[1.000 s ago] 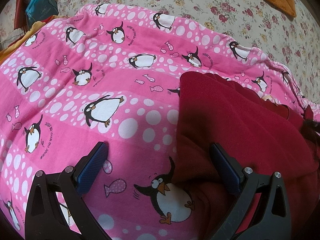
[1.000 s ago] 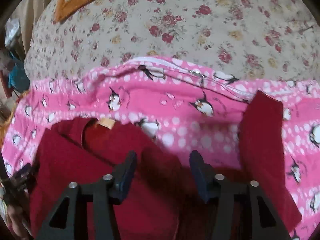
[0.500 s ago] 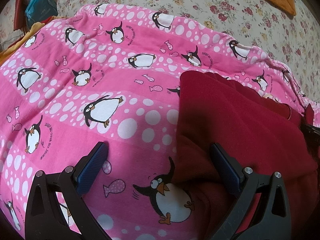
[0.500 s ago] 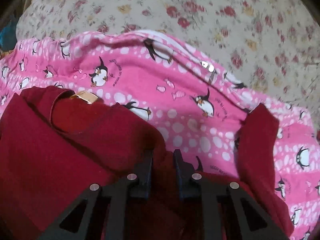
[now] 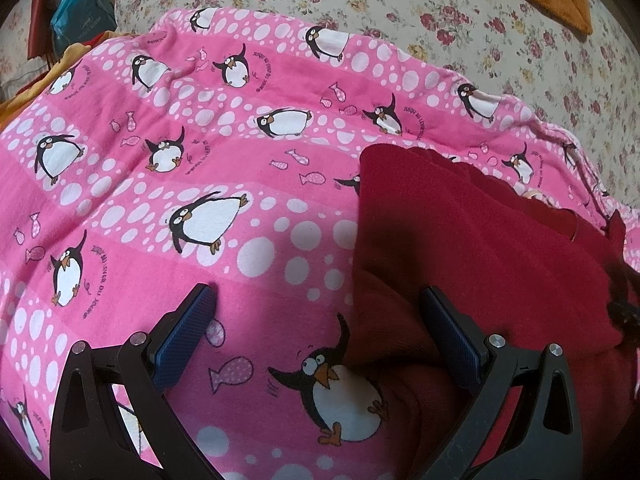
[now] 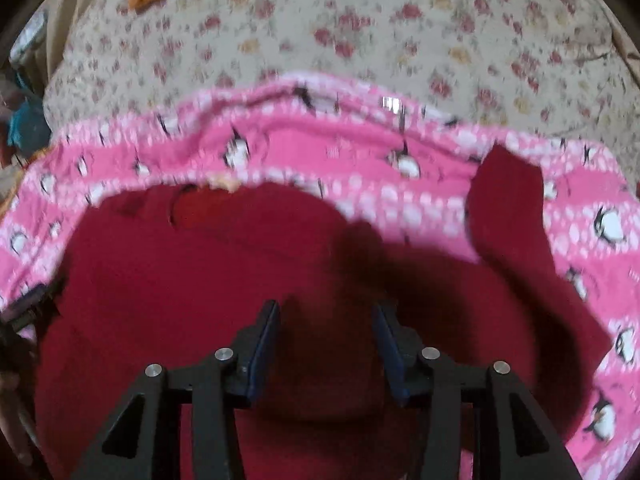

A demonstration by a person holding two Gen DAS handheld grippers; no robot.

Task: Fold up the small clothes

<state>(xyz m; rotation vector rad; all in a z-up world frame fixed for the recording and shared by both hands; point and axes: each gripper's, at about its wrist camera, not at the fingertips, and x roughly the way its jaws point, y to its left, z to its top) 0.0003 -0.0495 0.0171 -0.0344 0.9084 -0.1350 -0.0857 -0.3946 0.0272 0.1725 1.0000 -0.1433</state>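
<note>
left black two-finger gripper (image 5: pixel 316 300) with blue ribbed pads, jaws spread wide over a pink fleece blanket with penguins and white dots (image 5: pixel 200 168). right finger over the edge of a dark red knit garment (image 5: pixel 472 240) lying on the blanket. cream floral bedspread (image 5: pixel 460 20) beyond.

Home bedrm: floral bedspread (image 5: pixel 460 20), penguin blanket (image 5: pixel 200 168)

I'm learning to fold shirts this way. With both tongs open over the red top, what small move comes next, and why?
Probably move the right tongs toward the red sleeve and pinch it: it sticks out unfolded over the pink penguin blanket, while the red top lies flat.
</note>
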